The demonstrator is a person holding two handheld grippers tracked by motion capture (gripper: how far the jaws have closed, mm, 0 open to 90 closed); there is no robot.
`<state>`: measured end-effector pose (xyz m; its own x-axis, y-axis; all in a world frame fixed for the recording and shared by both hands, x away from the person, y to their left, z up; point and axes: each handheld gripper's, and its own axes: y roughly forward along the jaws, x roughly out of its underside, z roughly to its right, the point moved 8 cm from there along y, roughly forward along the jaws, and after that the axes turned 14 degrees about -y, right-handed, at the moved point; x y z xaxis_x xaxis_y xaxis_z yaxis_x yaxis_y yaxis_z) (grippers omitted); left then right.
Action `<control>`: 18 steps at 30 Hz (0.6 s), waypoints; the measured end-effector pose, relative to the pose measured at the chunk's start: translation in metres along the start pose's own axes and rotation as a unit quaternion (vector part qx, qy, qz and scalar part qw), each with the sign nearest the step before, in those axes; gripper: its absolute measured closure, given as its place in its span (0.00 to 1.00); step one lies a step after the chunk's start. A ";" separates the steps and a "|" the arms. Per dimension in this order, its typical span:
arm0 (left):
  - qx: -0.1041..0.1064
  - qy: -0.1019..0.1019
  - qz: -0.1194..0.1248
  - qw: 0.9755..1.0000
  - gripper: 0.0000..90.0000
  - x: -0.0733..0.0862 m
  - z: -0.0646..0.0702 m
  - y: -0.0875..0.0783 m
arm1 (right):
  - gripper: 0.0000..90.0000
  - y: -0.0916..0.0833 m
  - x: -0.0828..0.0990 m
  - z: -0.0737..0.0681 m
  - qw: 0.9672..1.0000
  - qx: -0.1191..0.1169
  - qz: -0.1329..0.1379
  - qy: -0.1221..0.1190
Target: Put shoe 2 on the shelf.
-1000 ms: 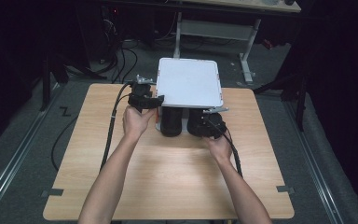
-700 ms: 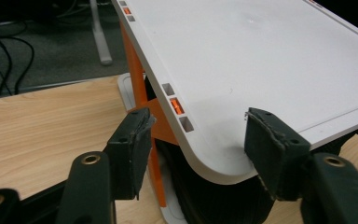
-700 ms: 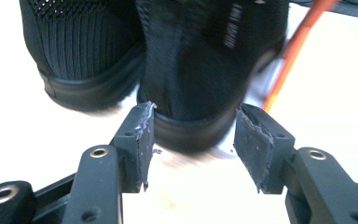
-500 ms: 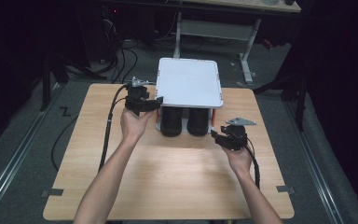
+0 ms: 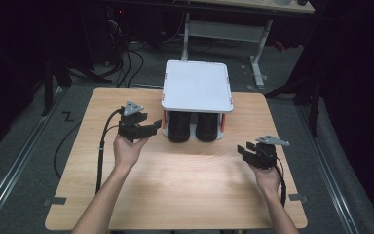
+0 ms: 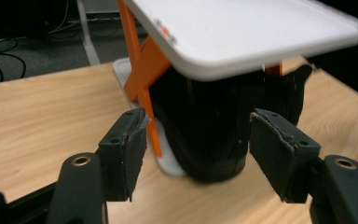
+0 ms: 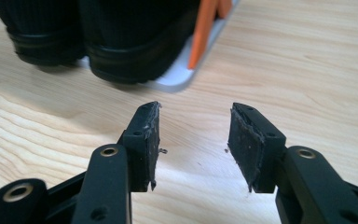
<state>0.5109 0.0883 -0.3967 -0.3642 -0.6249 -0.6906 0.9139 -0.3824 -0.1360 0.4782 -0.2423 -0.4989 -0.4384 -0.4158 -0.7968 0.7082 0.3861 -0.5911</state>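
A small rack with a white top shelf [image 5: 196, 85] on orange struts [image 6: 144, 70] stands at the table's far middle. Two black shoes [image 5: 177, 127] [image 5: 206, 127] sit side by side under the shelf. My left gripper [image 5: 153, 127] is just left of the rack and points at the left shoe [image 6: 205, 126]. Its jaws have just been opening and stand open with nothing between them, short of the shoe. My right gripper [image 5: 243, 151] is off to the front right of the rack, over bare wood. Its jaws [image 7: 193, 126] have just been closing a little but stand open and empty, with the shoes [image 7: 121, 42] beyond them.
The wooden table [image 5: 185, 190] has bare room in front of the rack and on both sides. The rack's white base plate [image 7: 172, 79] juts out under the shoes. Black cables [image 5: 126, 53] and a desk frame [image 5: 258, 63] are on the floor behind the table.
The right hand drew back from the shoes toward the right front of the table. The left hand came away from the rack's left corner, nearer the person and lower.
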 end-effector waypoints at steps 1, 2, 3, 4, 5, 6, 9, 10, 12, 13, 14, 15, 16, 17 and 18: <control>-0.007 0.003 -0.001 1.000 0.41 0.004 -0.007 -0.003 | 0.58 0.000 0.000 0.000 1.000 0.000 0.000 0.000; -0.012 0.002 -0.005 1.000 0.41 0.008 -0.014 -0.005 | 0.57 -0.001 0.003 0.002 1.000 0.003 -0.001 0.003; -0.018 0.001 -0.007 1.000 0.41 0.013 -0.022 -0.008 | 0.57 -0.001 0.007 0.005 1.000 0.005 -0.002 0.006; -0.025 0.002 -0.009 1.000 0.41 0.017 -0.030 -0.011 | 0.56 -0.002 0.010 0.007 1.000 0.006 -0.005 0.009; -0.031 0.000 -0.010 0.999 0.41 0.021 -0.037 -0.013 | 0.54 -0.002 0.018 0.011 1.000 0.014 -0.010 0.011; -0.037 -0.002 -0.011 0.999 0.41 0.024 -0.044 -0.016 | 0.54 -0.002 0.018 0.011 1.000 0.014 -0.010 0.011; -0.054 -0.002 -0.012 0.998 0.40 0.034 -0.062 -0.025 | 0.53 -0.003 0.029 0.017 0.999 0.025 -0.023 0.012; -0.059 -0.004 -0.012 0.998 0.40 0.037 -0.068 -0.027 | 0.52 -0.004 0.032 0.020 0.999 0.026 -0.029 0.016; -0.068 -0.009 -0.007 0.998 0.40 0.041 -0.077 -0.032 | 0.51 -0.004 0.037 0.024 0.999 0.028 -0.034 0.022; -0.074 -0.009 -0.007 0.997 0.40 0.043 -0.082 -0.034 | 0.51 -0.004 0.039 0.025 0.999 0.030 -0.037 0.026; -0.079 -0.008 -0.007 0.997 0.40 0.045 -0.087 -0.036 | 0.50 -0.004 0.041 0.027 0.998 0.031 -0.038 0.027; -0.083 -0.005 -0.010 0.996 0.40 0.047 -0.091 -0.037 | 0.50 -0.004 0.043 0.028 0.998 0.033 -0.039 0.028; -0.088 -0.006 -0.008 0.996 0.40 0.048 -0.094 -0.039 | 0.50 -0.004 0.045 0.029 0.998 0.034 -0.040 0.028; -0.091 -0.004 -0.010 0.996 0.40 0.049 -0.098 -0.041 | 0.50 -0.004 0.047 0.029 0.998 0.035 -0.041 0.028; -0.095 -0.005 -0.009 0.995 0.40 0.050 -0.101 -0.042 | 0.49 -0.003 0.048 0.030 0.998 0.036 -0.044 0.029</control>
<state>0.4723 0.1422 -0.4971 -0.3809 -0.6266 -0.6800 0.9246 -0.2583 -0.2799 0.4710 -0.2882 -0.5318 -0.5296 -0.3968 -0.7498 0.7034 0.2887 -0.6496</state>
